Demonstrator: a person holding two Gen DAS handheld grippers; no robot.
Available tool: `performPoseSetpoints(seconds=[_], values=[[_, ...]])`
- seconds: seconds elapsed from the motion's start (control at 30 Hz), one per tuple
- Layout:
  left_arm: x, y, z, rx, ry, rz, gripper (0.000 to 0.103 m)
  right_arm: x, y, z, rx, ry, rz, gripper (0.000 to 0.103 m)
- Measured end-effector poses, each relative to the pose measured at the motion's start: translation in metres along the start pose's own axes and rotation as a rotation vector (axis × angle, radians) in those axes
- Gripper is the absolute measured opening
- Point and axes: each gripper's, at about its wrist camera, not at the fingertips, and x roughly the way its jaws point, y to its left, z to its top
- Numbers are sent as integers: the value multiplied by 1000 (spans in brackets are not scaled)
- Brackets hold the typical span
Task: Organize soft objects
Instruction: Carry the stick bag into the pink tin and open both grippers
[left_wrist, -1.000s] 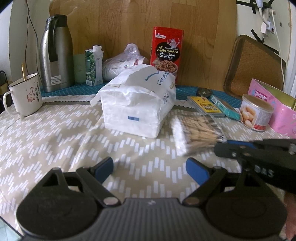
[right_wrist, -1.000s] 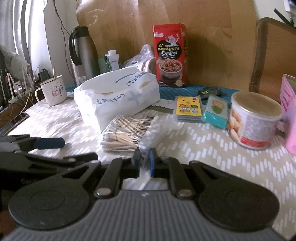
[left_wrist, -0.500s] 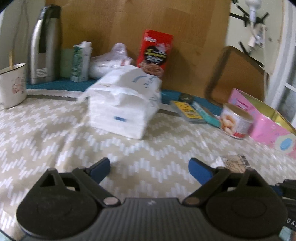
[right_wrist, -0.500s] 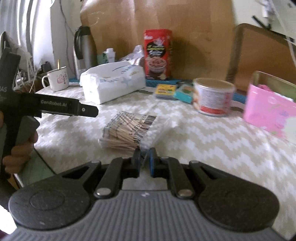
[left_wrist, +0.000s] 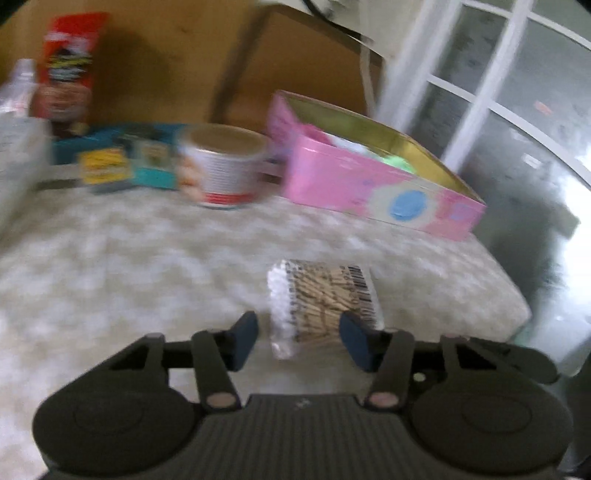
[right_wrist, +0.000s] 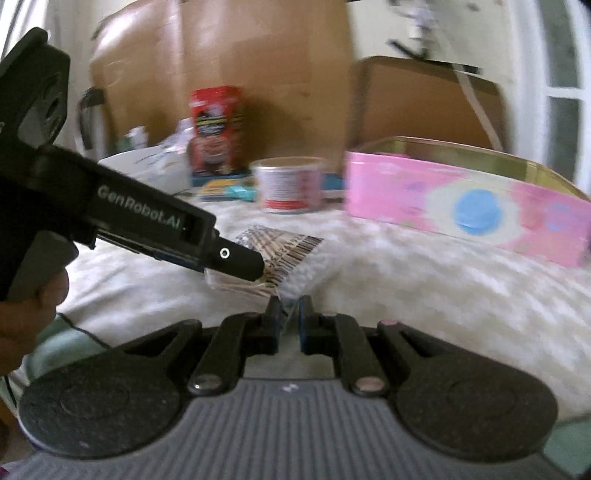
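The right hand-held gripper (right_wrist: 290, 319) pinches the clear, light, crinkly bag of cotton swabs (left_wrist: 323, 301) at its edge. The left hand-held gripper (left_wrist: 299, 339) has just been closing around its middle, not yet pressing.

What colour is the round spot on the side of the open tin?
Blue, on the pink tin; the right wrist view shows it best.

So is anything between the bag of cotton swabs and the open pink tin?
Nothing visible. The clear plastic bag of wooden cotton swabs has only bare patterned tablecloth between it and the pink rectangular tin; the round white can sits off to the left.
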Motion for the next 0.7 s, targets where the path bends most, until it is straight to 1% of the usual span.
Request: performPoseSetpoints(seconds=[0.07, 0.2, 0.3, 0.33, 0.43, 0.53, 0.63, 0.7], values=[[17, -19, 6, 33, 23, -40, 45, -9, -18, -5, 41, -13, -40, 13], [48, -64, 12, 129, 37, -75, 45, -25, -53, -14, 105, -38, -141, 13], [61, -90, 18, 155, 45, -104, 45, -34, -68, -17, 123, -68, -210, 13], [61, -98, 21, 163, 32, -115, 45, -37, -71, -15, 121, -88, -228, 12], [52, -119, 39, 218, -56, -142, 45, -48, -83, 0, 106, -175, -266, 13], [50, -135, 65, 259, -126, -133, 45, -46, -99, 26, 84, -241, -286, 12], [63, -142, 98, 263, -168, -93, 46, -27, -119, 53, 83, -278, -293, 13], [81, -143, 116, 254, -171, -37, 56, -4, -139, 71, 129, -261, -273, 13]])
